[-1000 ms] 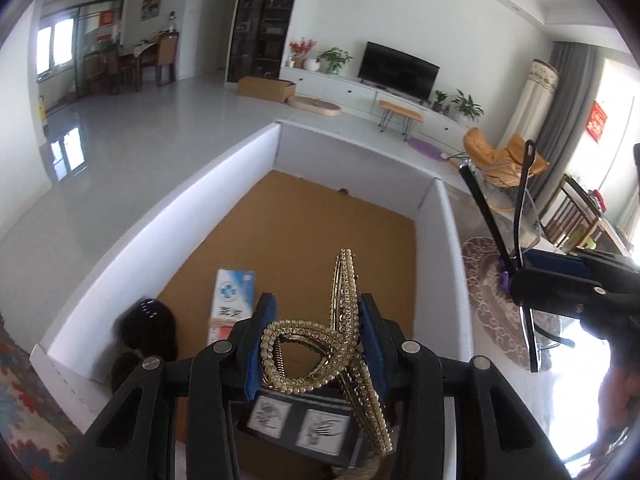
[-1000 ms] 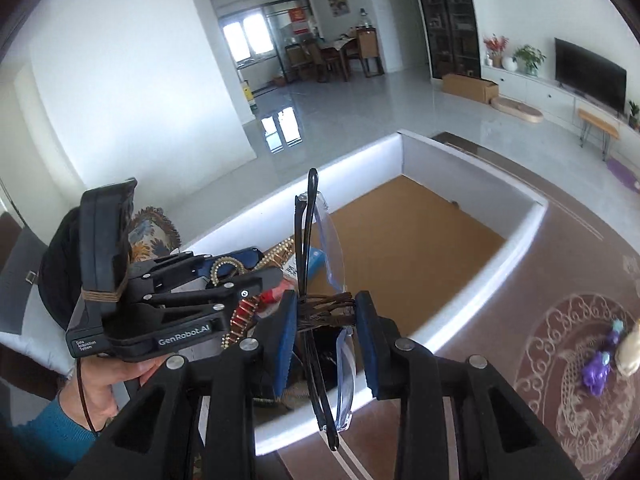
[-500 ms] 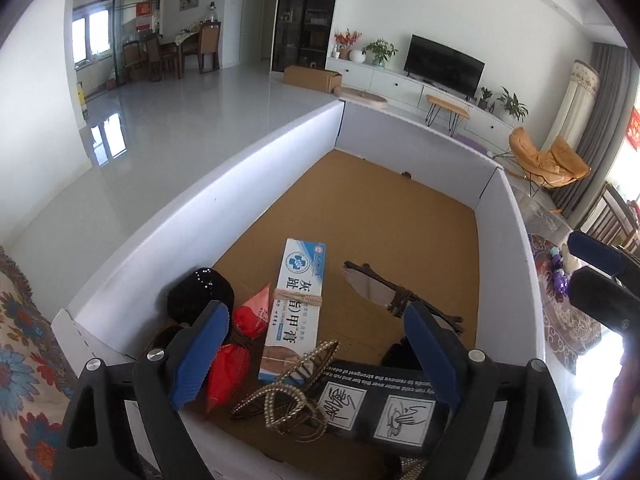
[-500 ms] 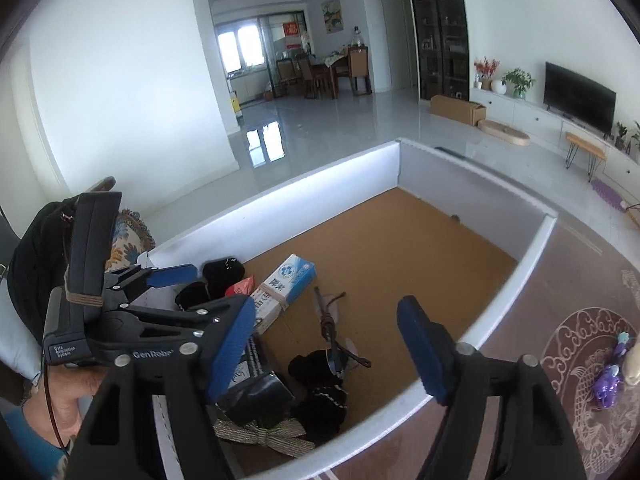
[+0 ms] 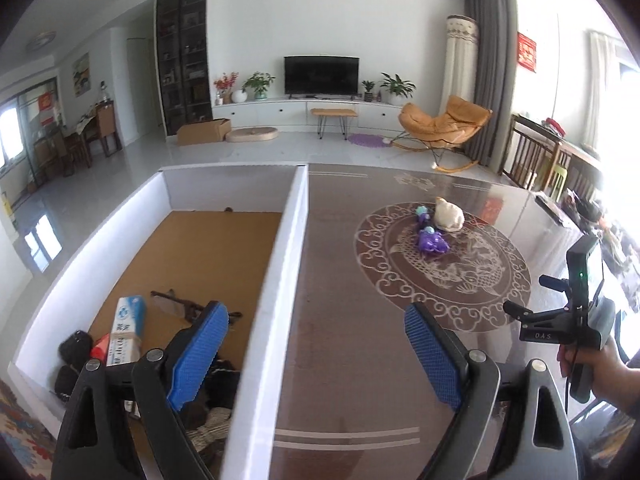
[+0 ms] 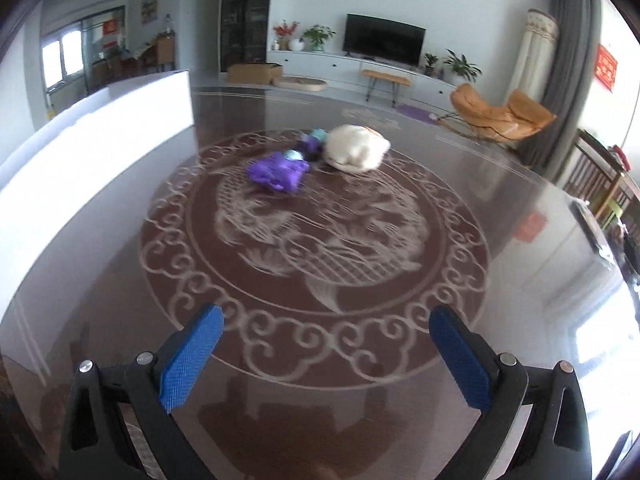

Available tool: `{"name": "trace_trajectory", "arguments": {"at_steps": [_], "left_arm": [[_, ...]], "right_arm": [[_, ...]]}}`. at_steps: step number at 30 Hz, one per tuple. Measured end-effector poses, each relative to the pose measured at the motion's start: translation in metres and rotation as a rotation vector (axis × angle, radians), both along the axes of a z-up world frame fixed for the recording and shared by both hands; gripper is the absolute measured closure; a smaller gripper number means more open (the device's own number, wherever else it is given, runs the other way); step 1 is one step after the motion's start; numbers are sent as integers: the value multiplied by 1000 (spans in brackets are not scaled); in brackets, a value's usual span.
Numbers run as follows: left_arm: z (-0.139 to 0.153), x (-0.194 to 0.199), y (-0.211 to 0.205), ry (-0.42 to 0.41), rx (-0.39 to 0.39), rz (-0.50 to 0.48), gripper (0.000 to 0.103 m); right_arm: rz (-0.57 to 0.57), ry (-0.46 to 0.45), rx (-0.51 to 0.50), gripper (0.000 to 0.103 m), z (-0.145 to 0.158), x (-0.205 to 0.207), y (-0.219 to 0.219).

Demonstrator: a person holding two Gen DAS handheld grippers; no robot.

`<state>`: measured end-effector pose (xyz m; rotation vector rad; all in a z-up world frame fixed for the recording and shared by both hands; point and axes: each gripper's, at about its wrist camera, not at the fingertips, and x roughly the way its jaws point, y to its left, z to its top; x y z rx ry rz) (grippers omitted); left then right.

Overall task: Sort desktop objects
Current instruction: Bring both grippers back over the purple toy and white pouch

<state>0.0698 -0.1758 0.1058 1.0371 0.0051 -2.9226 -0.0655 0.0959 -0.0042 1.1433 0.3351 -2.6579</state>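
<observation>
Left wrist view: the left gripper [image 5: 316, 344] stands spread wide with nothing between its blue pads [image 5: 198, 354], straddling the white wall of one box [image 5: 276, 292]. On the box's brown floor lie one blue-and-white carton [image 5: 127, 330], one pair of dark spectacles [image 5: 180, 306] and two black lumps [image 5: 74, 346] near the corner, with other things hidden behind the fingers. On the dark table [image 5: 352, 360] sit one cream bundle [image 5: 449, 215] and two purple toys [image 5: 432, 240], close together. A hand [image 5: 608, 372] holds the right gripper [image 5: 532, 300] at the edge.

Right wrist view: the right gripper [image 6: 326, 350] is empty over the table [image 6: 120, 240], its jaws opening. Ahead, one cream bundle [image 6: 356, 148] touches two purple toys [image 6: 278, 172], blurred.
</observation>
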Motion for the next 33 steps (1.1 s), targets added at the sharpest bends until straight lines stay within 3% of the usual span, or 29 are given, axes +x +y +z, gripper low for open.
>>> {"name": "trace_trajectory", "arguments": {"at_steps": [6, 12, 17, 22, 25, 27, 33], "left_arm": [[-6, -21, 68, -30, -65, -98, 13], [-26, -36, 108, -77, -119, -140, 13], [-86, -73, 120, -245, 9, -226, 12], [-134, -115, 133, -352, -34, -226, 12], [-135, -139, 139, -335, -20, -236, 8], [-136, -158, 147, -337, -30, -260, 0], [-137, -212, 163, -320, -28, -288, 0]], "right_arm": [[-117, -28, 16, 0, -9, -1, 68], [-117, -85, 5, 0, -18, -11, 78], [-118, -113, -23, 0, -21, -15, 78], [-134, -141, -71, 0, -25, -16, 85], [-134, -141, -71, 0, -25, -16, 85], [-134, -141, -71, 0, -25, -16, 85], [-134, -141, -71, 0, -25, -16, 85]]}}
